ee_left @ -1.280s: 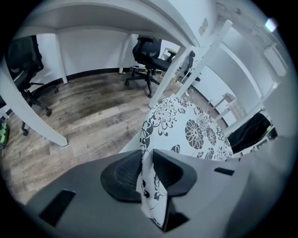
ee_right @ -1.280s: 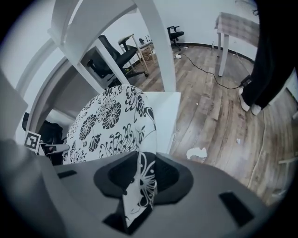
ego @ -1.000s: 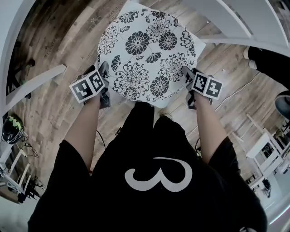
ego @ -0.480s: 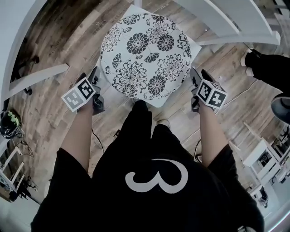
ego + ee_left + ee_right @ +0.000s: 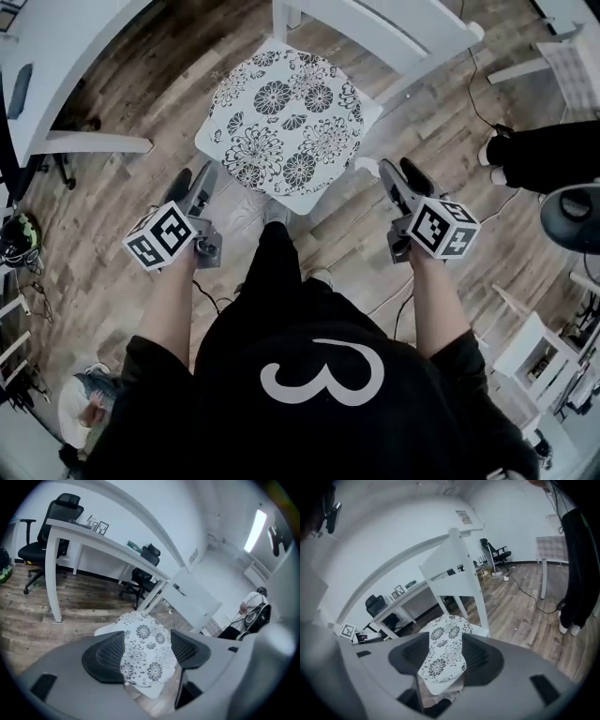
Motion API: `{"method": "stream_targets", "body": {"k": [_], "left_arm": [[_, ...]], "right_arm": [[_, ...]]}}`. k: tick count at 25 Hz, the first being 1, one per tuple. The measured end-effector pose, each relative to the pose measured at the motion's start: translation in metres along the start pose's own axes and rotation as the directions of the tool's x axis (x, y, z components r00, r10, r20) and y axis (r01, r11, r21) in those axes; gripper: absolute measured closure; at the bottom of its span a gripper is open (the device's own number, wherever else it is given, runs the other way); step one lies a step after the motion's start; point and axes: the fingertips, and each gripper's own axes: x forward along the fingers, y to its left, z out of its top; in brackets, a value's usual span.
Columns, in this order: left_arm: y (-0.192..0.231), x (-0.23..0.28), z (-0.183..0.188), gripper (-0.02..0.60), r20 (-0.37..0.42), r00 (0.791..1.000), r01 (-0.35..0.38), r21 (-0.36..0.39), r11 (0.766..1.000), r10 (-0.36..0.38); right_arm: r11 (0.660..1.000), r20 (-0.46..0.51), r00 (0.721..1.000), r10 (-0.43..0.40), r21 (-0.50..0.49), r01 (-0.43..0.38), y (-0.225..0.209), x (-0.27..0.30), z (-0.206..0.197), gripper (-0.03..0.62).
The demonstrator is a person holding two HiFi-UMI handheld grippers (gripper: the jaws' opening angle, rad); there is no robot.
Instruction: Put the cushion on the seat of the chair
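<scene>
Round black-and-white floral cushion [image 5: 289,127] lies on white wooden chair [image 5: 394,33]. In front of the chair, left gripper [image 5: 191,178], jaws just opened, and right gripper [image 5: 401,174], jaws just narrowing, gape empty. White desk [image 5: 66,56] stands left of the chair.

Black short-sleeved shirt [image 5: 234,375], white curled emblem [image 5: 378,367], black trousers [image 5: 281,267]

Bright, even indoor light; strong fisheye bending and dark vignetted corners.

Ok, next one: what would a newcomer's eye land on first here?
The black-and-white floral cushion, lying on the seat of the white chair at top centre of the head view. Below it, the left gripper and right gripper hang clear of it on either side, jaws apart with nothing between them. The jaws have just been opening, the right's then narrowing slightly.
</scene>
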Motion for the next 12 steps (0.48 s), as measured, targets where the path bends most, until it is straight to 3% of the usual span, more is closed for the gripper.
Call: {"method": "stream_targets", "body": {"k": [2, 4, 9, 12], "left_arm": [[-0.042, -0.026, -0.004, 0.279, 0.031, 0.994, 0.103, -0.007, 0.995, -0.103], [-0.092, -0.050, -0.003, 0.279, 0.059, 0.973, 0.221, 0.031, 0.975, -0.222], [-0.215, -0.133, -0.010, 0.292, 0.043, 0.884, 0.454, 0.152, 0.878, -0.465], [-0.269, -0.178, -0.015, 0.402, 0.024, 0.834, 0.535, 0.207, 0.819, -0.551]], "right_arm": [[0.995, 0.030, 0.995, 0.096, -0.043, -0.094, 0.022, -0.032, 0.014, 0.404], [0.976, 0.052, 0.981, 0.187, -0.125, -0.179, 0.045, -0.064, 0.027, 0.423], [0.904, 0.050, 0.930, 0.365, -0.257, -0.341, 0.108, -0.159, 0.046, 0.535], [0.832, 0.029, 0.880, 0.474, -0.343, -0.437, 0.147, -0.207, 0.058, 0.556]]}}
